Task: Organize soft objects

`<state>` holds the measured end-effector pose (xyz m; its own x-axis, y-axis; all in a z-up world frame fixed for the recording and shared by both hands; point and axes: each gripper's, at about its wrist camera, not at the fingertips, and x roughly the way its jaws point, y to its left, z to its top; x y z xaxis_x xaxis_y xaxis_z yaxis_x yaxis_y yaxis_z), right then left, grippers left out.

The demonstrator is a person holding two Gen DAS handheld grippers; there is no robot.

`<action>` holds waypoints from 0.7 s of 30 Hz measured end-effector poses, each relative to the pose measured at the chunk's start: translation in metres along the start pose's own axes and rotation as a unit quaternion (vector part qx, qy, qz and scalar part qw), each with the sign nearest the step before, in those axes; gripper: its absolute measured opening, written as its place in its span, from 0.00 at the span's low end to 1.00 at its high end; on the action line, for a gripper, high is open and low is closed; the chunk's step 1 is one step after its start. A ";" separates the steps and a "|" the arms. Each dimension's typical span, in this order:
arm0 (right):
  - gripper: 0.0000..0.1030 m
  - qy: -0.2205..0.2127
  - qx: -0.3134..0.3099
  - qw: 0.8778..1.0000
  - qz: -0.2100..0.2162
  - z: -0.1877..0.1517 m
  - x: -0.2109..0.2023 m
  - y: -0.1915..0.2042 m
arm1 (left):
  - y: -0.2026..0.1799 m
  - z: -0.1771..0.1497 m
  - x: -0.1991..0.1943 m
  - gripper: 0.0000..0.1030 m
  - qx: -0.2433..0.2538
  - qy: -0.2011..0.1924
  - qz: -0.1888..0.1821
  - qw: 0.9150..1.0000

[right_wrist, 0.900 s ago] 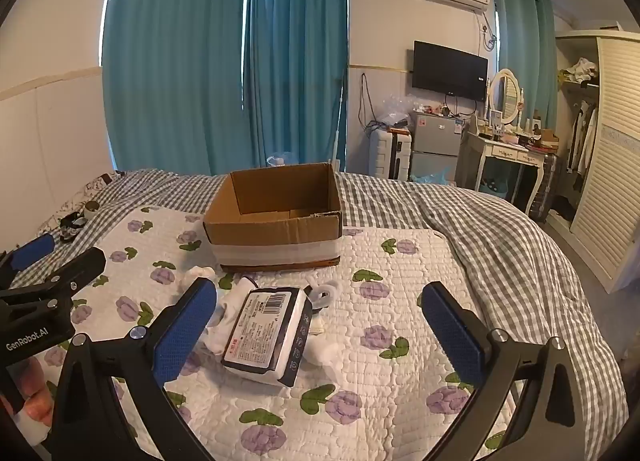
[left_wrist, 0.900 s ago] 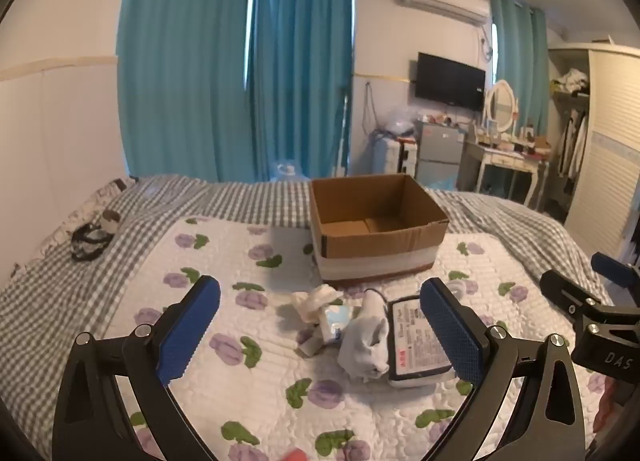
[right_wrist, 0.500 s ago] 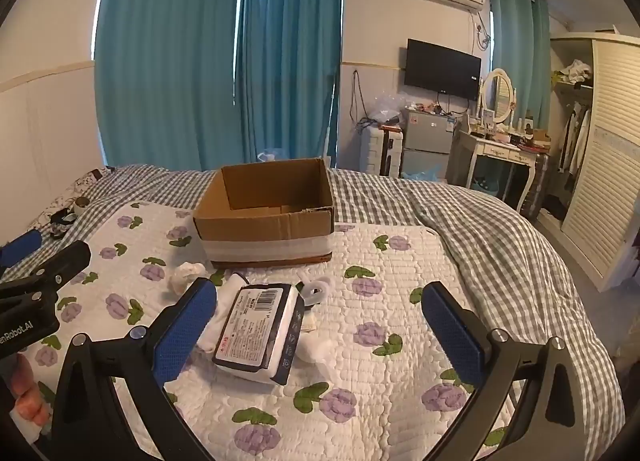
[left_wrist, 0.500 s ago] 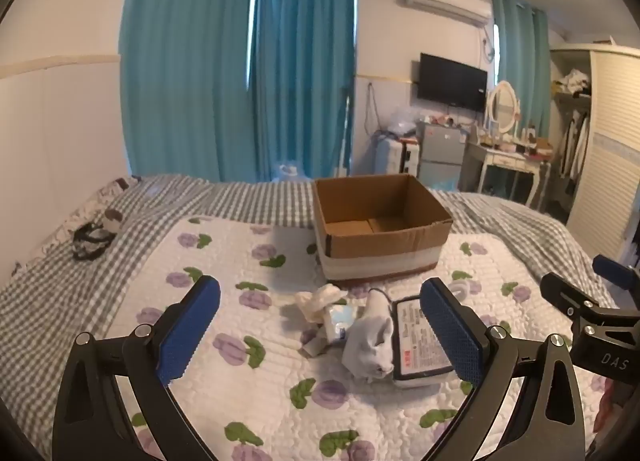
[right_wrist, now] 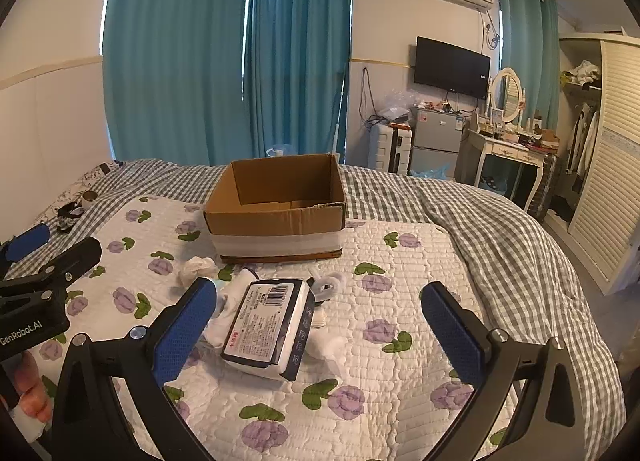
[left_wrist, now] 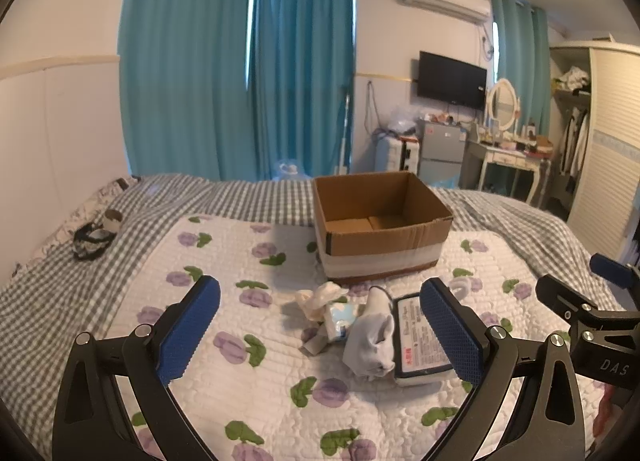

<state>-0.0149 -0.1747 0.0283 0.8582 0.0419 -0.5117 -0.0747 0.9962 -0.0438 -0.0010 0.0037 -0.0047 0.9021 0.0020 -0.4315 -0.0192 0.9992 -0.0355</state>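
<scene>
Bed (left_wrist: 120,285) covered by a grey check blanket, with a white quilt (right_wrist: 400,261) printed in purple flowers laid over it. Open cardboard box (left_wrist: 380,233) stands on the quilt, nothing visible inside. Just in front of the box, a small heap of soft things: a flat wrapped pack (right_wrist: 268,325) with a barcode label, a grey-white sock (left_wrist: 372,345) leaning against its left side, a crumpled cream cloth (left_wrist: 320,297), and a small light-blue packet (left_wrist: 340,317) between cloth and sock. Left gripper (left_wrist: 320,333) released, jaws spread wide, hanging above the quilt with the heap between and beyond its fingers, touching nothing. Right gripper (right_wrist: 320,333) likewise released and wide, the pack lying near its left finger, no contact. Small dark item (left_wrist: 94,233) lies well apart on the blanket.
</scene>
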 end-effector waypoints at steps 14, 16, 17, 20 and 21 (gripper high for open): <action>1.00 0.000 -0.005 1.000 0.006 -0.001 0.002 0.004 | 0.002 -0.001 0.001 0.99 0.000 0.002 0.001 1.000; 1.00 -0.001 -0.006 1.000 0.006 -0.001 0.002 0.005 | 0.003 -0.001 0.000 0.99 -0.001 0.002 0.001 1.000; 1.00 -0.001 -0.006 1.000 0.006 -0.001 0.002 0.005 | 0.003 -0.001 0.000 0.99 0.000 0.001 0.001 1.000; 1.00 -0.002 -0.007 1.000 0.007 0.000 0.002 0.007 | 0.003 -0.001 0.000 0.99 0.001 0.000 0.000 1.000; 1.00 -0.003 -0.007 1.000 0.008 0.001 0.002 0.007 | 0.003 0.000 0.000 0.99 0.001 0.001 0.000 1.000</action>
<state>-0.0135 -0.1678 0.0274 0.8595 0.0574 -0.5079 -0.0951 0.9943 -0.0485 -0.0014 0.0066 -0.0051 0.9014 0.0017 -0.4329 -0.0184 0.9992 -0.0345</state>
